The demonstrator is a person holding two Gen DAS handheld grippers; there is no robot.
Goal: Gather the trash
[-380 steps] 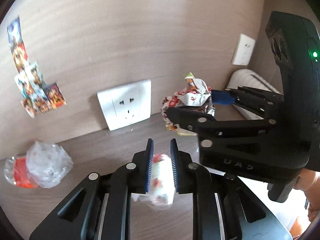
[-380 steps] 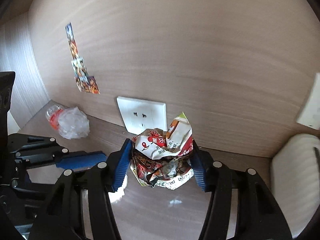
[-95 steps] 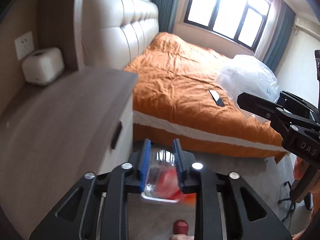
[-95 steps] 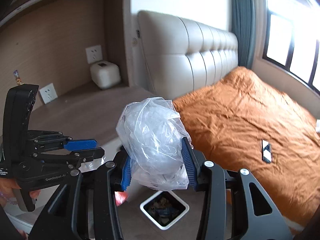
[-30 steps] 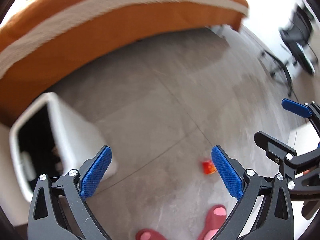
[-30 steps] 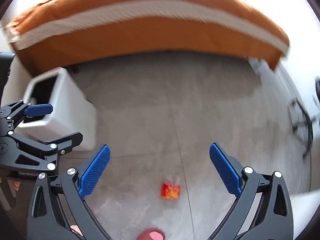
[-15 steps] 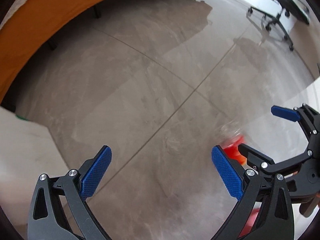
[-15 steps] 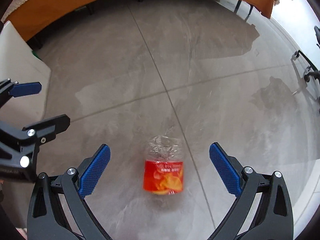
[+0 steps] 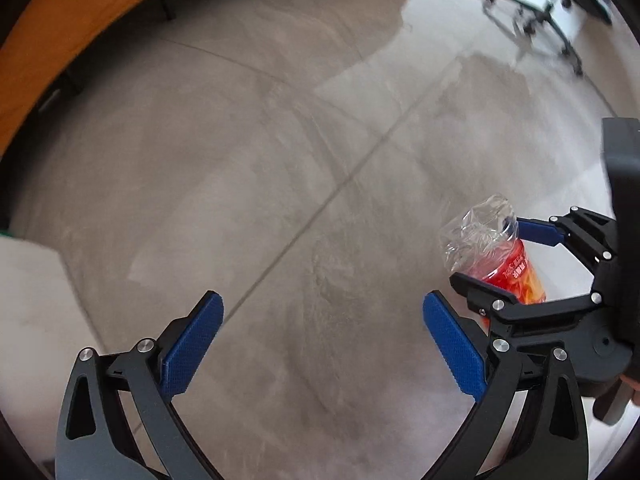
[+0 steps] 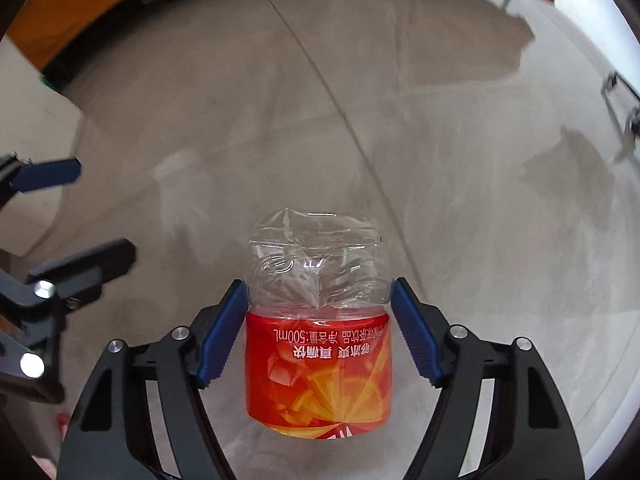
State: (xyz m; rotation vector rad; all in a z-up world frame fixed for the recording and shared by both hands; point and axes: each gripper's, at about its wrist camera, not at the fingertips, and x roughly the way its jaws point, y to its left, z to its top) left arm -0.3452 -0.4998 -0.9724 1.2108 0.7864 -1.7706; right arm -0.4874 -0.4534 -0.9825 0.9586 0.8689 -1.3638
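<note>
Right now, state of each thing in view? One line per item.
plastic bottle: crushed, lying on the floor, between the right jaws.
right gripper: jaws have just been closing, pads at the bottle's sides; firm contact not clear.
left gripper: jaws wide open, empty, over bare floor beside the bottle.
floor: grey tile, bottle resting on it.
bed: orange cover, at the frame edge.
</note>
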